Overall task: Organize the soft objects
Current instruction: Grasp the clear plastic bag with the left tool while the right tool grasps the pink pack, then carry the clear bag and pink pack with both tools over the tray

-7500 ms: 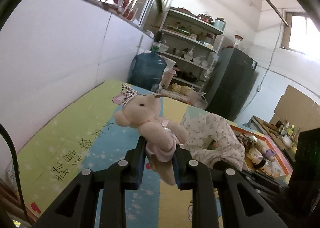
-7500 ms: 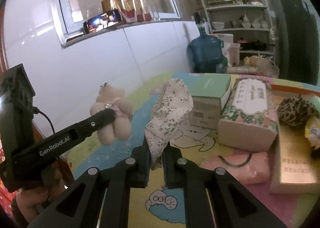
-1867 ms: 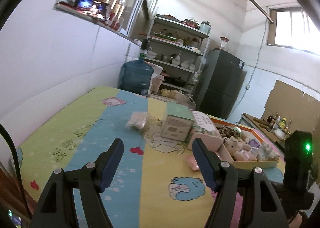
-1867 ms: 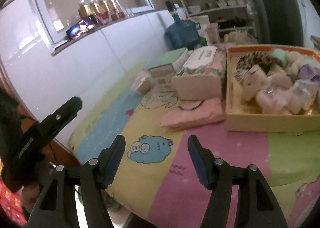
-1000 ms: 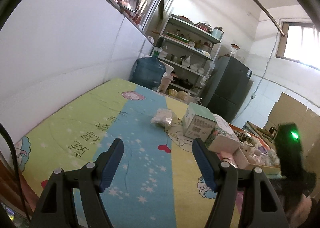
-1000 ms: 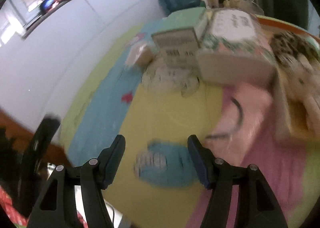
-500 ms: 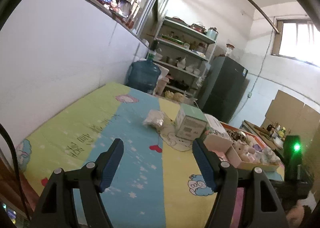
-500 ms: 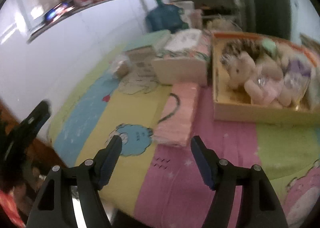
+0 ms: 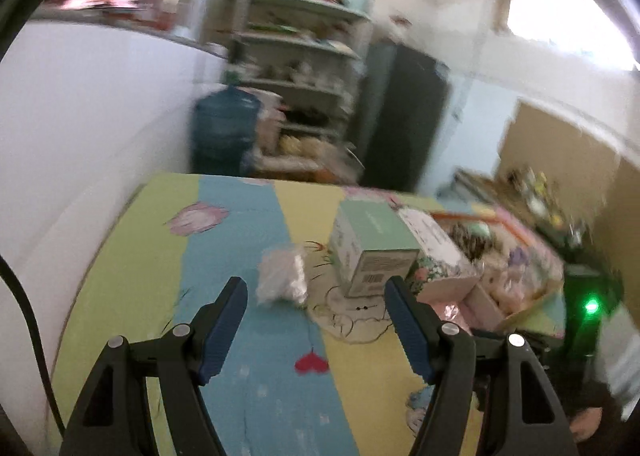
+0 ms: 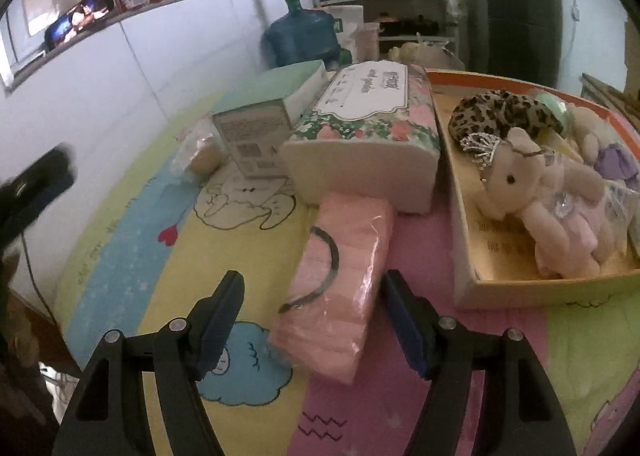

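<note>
The right gripper has its fingers spread wide, with nothing pressed between the pads. The near end of a pink wrapped pack lies on the mat between the fingertips, not visibly touched. A cardboard tray to its right holds a pink plush toy and a leopard-print item. The left gripper is likewise spread and empty above the mat; a small clear bag lies beyond it, beside a green box.

Left wrist view smeared by motion: shelves unreadable. Tray cut off at right edge, contents partly hidden.
</note>
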`<state>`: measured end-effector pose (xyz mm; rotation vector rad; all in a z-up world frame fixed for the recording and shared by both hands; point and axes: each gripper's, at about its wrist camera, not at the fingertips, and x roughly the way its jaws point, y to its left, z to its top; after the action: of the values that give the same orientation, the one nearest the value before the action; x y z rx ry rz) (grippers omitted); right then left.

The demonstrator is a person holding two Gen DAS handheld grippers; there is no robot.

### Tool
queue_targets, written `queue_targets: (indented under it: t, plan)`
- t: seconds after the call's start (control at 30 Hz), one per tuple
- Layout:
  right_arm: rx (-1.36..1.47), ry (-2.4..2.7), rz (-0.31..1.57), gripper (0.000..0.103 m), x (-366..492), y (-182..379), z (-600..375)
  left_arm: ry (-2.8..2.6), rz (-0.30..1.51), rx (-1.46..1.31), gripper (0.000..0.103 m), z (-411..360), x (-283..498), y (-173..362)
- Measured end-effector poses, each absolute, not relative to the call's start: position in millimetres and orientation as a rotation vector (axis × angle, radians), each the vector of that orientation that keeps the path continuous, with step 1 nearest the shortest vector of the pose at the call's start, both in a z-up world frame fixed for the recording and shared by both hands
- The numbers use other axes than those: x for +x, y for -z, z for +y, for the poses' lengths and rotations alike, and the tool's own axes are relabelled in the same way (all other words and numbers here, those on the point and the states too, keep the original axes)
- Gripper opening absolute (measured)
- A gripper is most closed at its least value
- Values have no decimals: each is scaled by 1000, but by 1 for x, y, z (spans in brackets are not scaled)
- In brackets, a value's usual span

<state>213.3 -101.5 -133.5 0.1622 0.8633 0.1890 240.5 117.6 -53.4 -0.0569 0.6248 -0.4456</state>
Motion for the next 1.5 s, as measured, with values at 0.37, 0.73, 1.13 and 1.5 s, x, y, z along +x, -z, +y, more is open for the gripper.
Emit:
queue_targets:
  t: [0.37, 0.73, 1.13, 1.5]
  plan:
    - [65, -220, 801, 53, 201, 141, -94, 391, 808, -53, 71, 102, 322, 104]
    - [75, -244, 795, 53, 198, 141, -94, 355, 861, -129, 51, 103, 334, 122]
    - [126, -299, 795, 52, 197, 139, -98, 289, 696, -163, 50, 125, 262, 88]
    - [139, -392, 735, 50, 177, 117, -90, 213, 572, -174, 50, 130, 175, 52]
